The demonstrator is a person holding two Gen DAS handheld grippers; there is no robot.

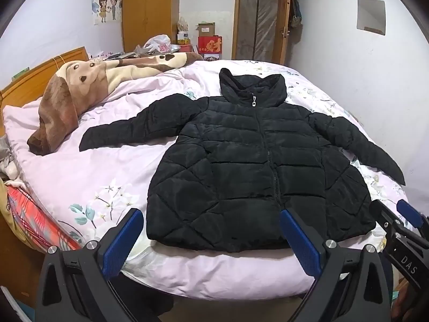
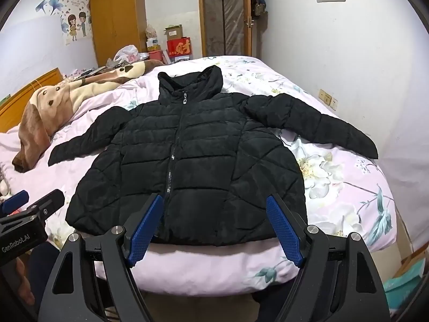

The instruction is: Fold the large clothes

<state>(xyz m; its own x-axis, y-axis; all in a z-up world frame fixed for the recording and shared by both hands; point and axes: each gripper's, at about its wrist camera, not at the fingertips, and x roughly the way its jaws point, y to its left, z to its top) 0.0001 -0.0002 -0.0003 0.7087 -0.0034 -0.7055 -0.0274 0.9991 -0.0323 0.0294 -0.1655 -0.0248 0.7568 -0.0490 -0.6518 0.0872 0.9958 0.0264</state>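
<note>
A black quilted puffer jacket [image 1: 249, 166] [image 2: 193, 155] lies flat and zipped on the bed, face up, hood toward the far wall and both sleeves spread out to the sides. My left gripper [image 1: 211, 230] hovers open over the near hem, nothing between its blue pads. My right gripper [image 2: 214, 222] is also open above the hem, right of the zipper, holding nothing. In the left wrist view the right gripper [image 1: 402, 214] shows at the right edge; in the right wrist view the left gripper [image 2: 32, 201] shows at the left edge.
The bed has a pale pink floral duvet [image 1: 88, 177] [image 2: 335, 187]. A brown and cream plush blanket [image 1: 80, 94] [image 2: 53, 102] lies bunched at the left, by the wooden headboard [image 1: 40, 72]. Boxes and bags [image 1: 209, 43] stand behind the bed. A wardrobe and a door stand at the far wall.
</note>
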